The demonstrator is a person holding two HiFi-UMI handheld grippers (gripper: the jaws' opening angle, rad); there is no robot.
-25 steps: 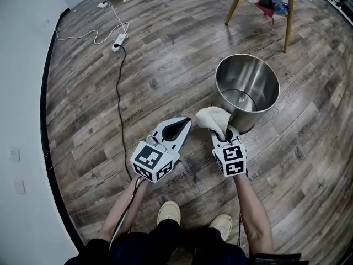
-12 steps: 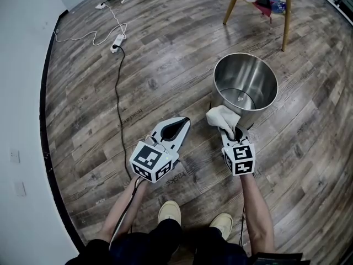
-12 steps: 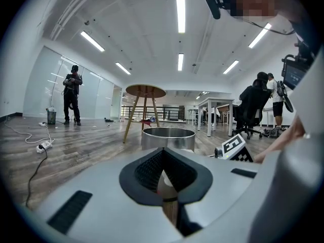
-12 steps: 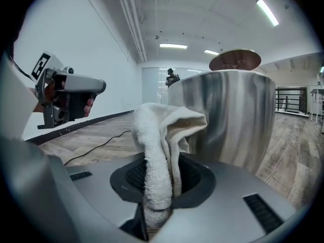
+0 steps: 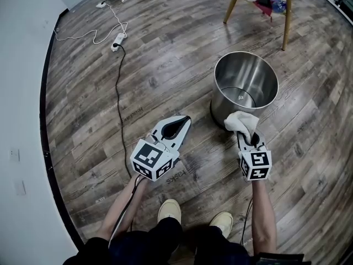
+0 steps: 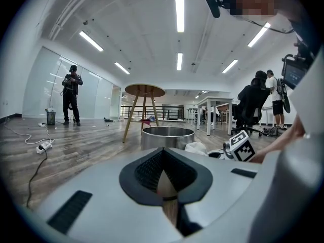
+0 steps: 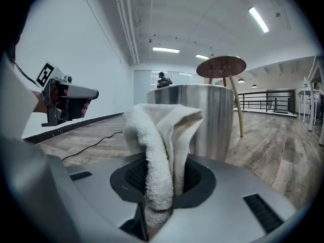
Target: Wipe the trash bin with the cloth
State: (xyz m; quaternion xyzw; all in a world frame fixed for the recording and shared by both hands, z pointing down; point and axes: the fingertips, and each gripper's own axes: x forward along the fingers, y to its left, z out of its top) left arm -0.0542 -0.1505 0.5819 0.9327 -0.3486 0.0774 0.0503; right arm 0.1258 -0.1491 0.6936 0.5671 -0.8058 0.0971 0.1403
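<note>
Wiping of the outer wall seems to be the step in hand. The right tongs point(image 5: 248, 142) are closed on a white terry cloth point(image 5: 240, 122), and the cloth is at the near side of the round, open stainless-steel trash bin point(image 5: 219, 105), low on its wall. The bin stands upright on the wooden plank floor point(image 5: 165, 54), in front of the person's feet. The left tongs point(image 5: 182, 123) hover above the floor, to the left of the bin and apart from it. Their tips are pressed together with nothing between them.

The next move probably calls for pressing the cloth flat on the curved metal and sliding it round or up the wall. As the bin looks light and nothing steadies it, the free left tongs may have to hold the rim.

From the head view it is not sure whether the cloth really touches the metal. The right gripper view shows something else – the cloth point(image 7: 162, 135) stands folded out of the tongs point(image 7: 161, 189), with the bin wall point(image 7: 215, 120) directly behind it. The left gripper view alone shows the shut, empty tongs point(image 6: 163, 178) from close by, and far behind the bin point(image 6: 167, 135) a round wooden table on slanting legs point(image 6: 145, 90) and several people.
</note>
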